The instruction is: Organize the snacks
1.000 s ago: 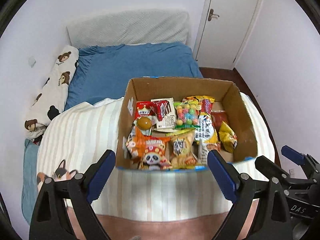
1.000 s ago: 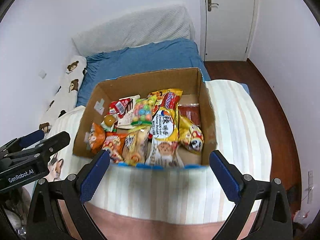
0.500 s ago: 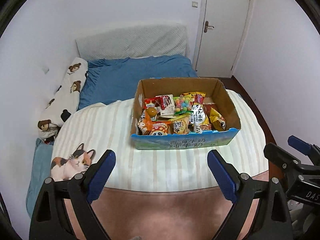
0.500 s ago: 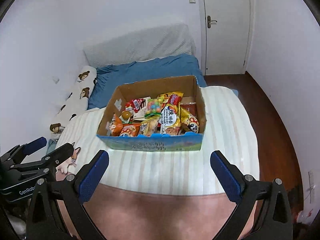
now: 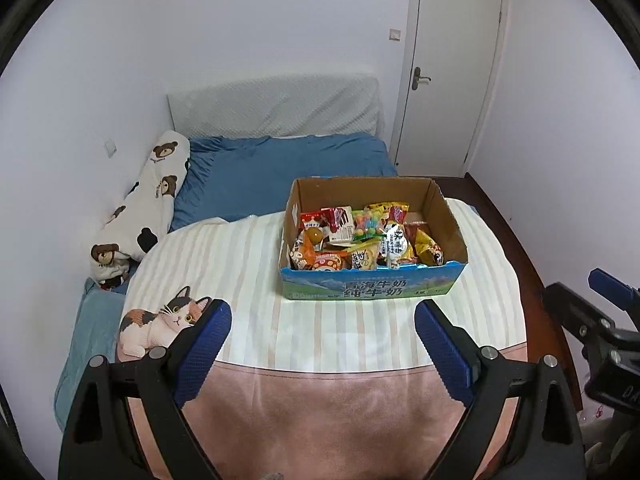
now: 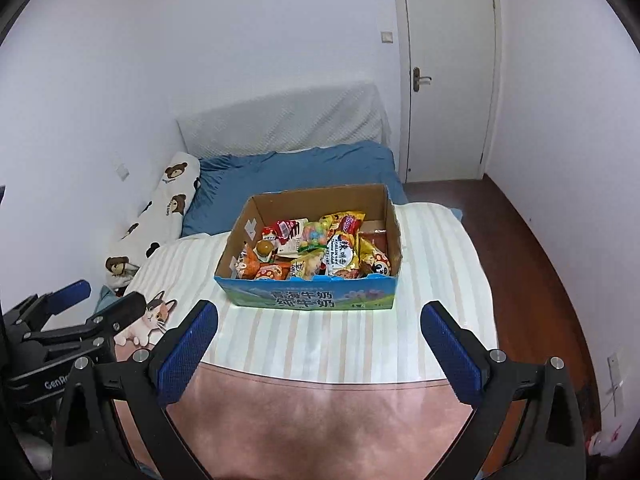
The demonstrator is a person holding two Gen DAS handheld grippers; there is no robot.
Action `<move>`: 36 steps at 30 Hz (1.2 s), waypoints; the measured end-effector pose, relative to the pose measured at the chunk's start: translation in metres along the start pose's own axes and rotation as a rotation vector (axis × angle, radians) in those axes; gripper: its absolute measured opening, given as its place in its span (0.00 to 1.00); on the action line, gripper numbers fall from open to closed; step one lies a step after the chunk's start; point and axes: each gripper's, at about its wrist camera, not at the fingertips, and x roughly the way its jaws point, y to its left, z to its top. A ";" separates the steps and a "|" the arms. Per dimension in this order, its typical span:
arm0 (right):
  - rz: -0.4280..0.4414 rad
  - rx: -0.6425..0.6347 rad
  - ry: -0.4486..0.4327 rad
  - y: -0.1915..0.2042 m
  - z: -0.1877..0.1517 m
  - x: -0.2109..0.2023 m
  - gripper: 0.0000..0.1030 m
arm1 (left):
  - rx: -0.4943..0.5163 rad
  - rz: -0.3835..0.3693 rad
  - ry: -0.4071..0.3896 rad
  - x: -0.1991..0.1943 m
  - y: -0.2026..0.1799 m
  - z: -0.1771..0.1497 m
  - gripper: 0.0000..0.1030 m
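A cardboard box [image 5: 372, 291] with a blue printed front stands on the striped blanket of the bed; it also shows in the right wrist view [image 6: 312, 298]. It is full of snack packets [image 5: 368, 240], among them a white round-label bag [image 6: 340, 254] and a candy bag [image 6: 314, 236]. My left gripper [image 5: 322, 344] is open and empty, held back from the box over the bed's near end. My right gripper [image 6: 320, 342] is open and empty, likewise back from the box.
The bed has a striped blanket [image 5: 240, 264] with a cat print [image 5: 160, 324], a blue sheet [image 5: 280, 168], a bear-print pillow [image 5: 148, 200] by the left wall and a pink near edge [image 5: 320, 412]. A closed door [image 5: 448, 72] and wooden floor [image 6: 532, 248] lie to the right.
Both grippers have pulled back and up from the box, which now looks smaller and farther away. Both stay open and empty. The box has not moved.
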 end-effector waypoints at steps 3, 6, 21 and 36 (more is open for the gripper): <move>0.000 -0.004 -0.006 0.000 0.001 -0.004 1.00 | -0.005 -0.008 -0.003 -0.002 0.001 0.000 0.91; -0.013 -0.002 -0.010 -0.003 0.002 -0.002 1.00 | -0.006 -0.008 -0.004 -0.001 0.000 0.000 0.91; -0.085 0.050 0.011 -0.022 0.020 0.057 1.00 | -0.023 0.068 -0.028 0.049 0.003 0.031 0.99; -0.141 0.074 0.055 -0.033 0.050 0.126 1.00 | 0.003 0.072 0.066 0.121 -0.017 0.049 0.99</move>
